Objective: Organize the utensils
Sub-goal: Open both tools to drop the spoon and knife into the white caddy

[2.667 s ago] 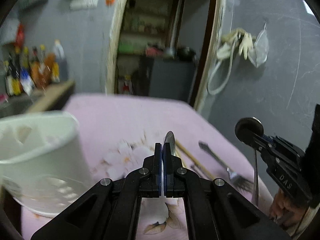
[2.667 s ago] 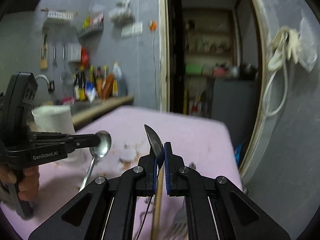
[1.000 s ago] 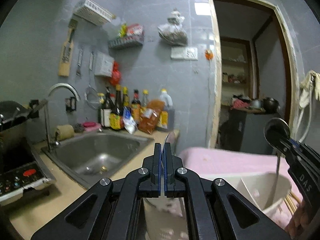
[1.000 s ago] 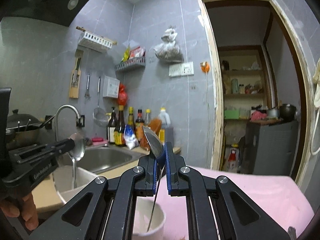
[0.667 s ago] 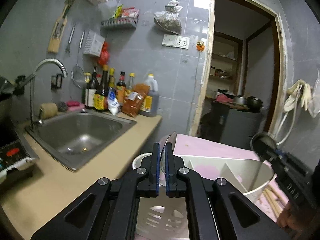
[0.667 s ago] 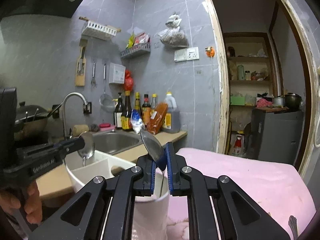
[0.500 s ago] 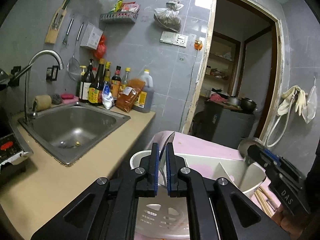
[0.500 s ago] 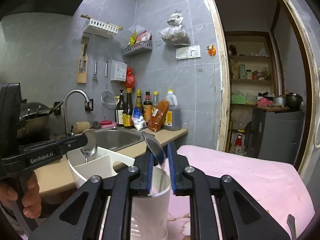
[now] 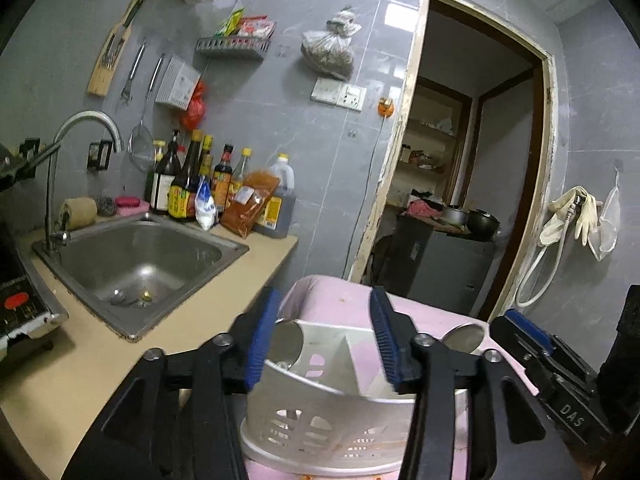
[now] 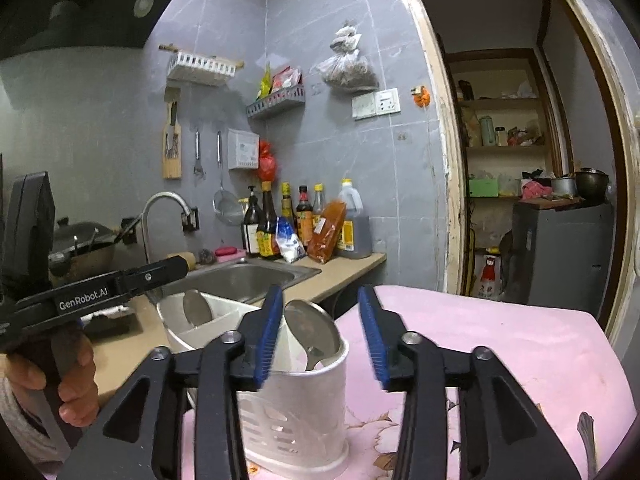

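A white slotted utensil holder (image 9: 320, 432) (image 10: 296, 412) stands on the pink flowered table (image 10: 500, 352). Two metal spoons stand in it, bowls up: one (image 9: 286, 342) (image 10: 196, 306) in the left compartment, one (image 9: 466, 336) (image 10: 310, 326) in the right. My left gripper (image 9: 322, 338) is open and empty just above the holder's near rim. My right gripper (image 10: 318, 334) is open and empty above the right spoon. Each gripper shows in the other's view: the right one (image 9: 532, 340), the left one (image 10: 120, 280).
A steel sink (image 9: 136, 260) with a tap and sauce bottles (image 9: 200, 192) sits on the beige counter left of the table. A fork's tines (image 10: 588, 428) lie at the table's right edge. A doorway (image 9: 460, 200) opens behind.
Both grippers held spoons over the holder and have now opened. The two spoons have dropped into the holder and stand there free.
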The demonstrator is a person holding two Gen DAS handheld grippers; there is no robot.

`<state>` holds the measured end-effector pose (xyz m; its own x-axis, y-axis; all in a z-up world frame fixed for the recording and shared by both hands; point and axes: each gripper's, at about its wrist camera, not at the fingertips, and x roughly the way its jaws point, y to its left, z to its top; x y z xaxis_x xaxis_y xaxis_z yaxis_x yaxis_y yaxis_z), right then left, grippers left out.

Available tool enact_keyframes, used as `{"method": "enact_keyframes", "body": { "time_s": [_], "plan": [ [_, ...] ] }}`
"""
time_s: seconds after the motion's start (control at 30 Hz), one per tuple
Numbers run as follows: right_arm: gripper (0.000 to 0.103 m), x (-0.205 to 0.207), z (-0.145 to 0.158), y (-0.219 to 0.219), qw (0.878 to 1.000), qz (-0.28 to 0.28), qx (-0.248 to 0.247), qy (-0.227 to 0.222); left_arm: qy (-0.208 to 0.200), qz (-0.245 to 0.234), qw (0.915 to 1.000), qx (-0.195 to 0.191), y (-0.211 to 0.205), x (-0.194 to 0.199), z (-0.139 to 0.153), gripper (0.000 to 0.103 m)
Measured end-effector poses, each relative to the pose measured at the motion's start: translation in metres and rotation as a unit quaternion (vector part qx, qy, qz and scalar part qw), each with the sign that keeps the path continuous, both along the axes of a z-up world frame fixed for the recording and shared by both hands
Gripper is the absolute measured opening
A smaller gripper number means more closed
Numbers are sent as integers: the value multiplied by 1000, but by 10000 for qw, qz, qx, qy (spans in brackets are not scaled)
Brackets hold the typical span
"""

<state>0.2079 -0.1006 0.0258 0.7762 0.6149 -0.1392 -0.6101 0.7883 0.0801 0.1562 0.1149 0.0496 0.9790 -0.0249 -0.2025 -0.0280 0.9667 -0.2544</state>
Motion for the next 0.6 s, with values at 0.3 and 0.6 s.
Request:
{"method": "enact_keyframes", "body": {
  "time_s": [0.3, 0.6],
  "plan": [
    [80, -22, 27, -54, 9977, -531, 236, -341, -428, -30, 9975, 562, -45, -15, 21, 80],
    [102, -41, 46, -124, 9898, -1299, -17, -577, -454, -777, 9918, 904, -103, -15, 23, 88]
  ]
}}
